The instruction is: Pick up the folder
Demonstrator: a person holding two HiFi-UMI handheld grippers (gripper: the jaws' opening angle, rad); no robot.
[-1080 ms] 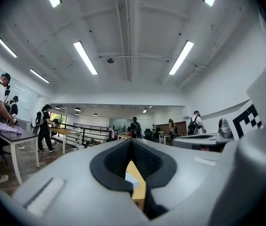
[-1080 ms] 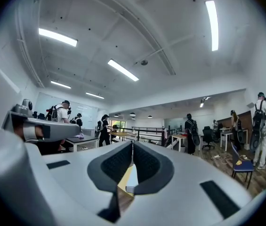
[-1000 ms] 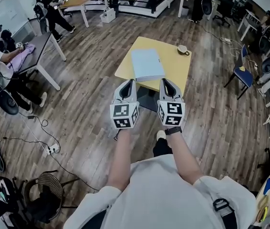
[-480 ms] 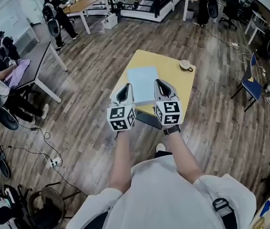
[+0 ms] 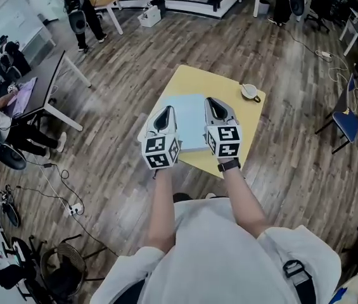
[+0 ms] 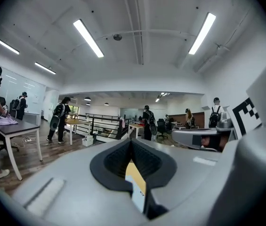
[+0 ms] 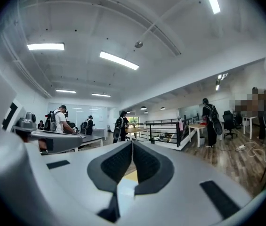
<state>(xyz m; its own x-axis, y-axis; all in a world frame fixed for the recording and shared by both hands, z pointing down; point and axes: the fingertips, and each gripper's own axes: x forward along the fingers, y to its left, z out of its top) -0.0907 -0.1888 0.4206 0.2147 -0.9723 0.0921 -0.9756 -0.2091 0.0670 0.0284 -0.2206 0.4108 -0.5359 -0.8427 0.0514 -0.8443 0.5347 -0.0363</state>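
Note:
A pale blue folder (image 5: 189, 120) lies flat on the small yellow table (image 5: 229, 87) in the head view. My left gripper (image 5: 164, 113) hangs over the table's near left edge, its tips beside the folder's left side. My right gripper (image 5: 215, 103) is above the folder's right edge. Both point level and forward, jaws shut with nothing between them. In the left gripper view the shut jaws (image 6: 131, 142) leave only a slit below them showing a strip of yellow table. The right gripper view shows the same shut jaws (image 7: 132, 144).
A cup on a saucer (image 5: 250, 92) stands at the table's far right corner. A dark desk (image 5: 42, 87) with people around it is at the left, a blue chair (image 5: 346, 122) at the right. Cables and a power strip (image 5: 71, 209) lie on the wooden floor.
Both grippers have travelled forward with the person to the table. They were short of its near edge; now they reach over it on either side of the folder. The jaws stayed shut.

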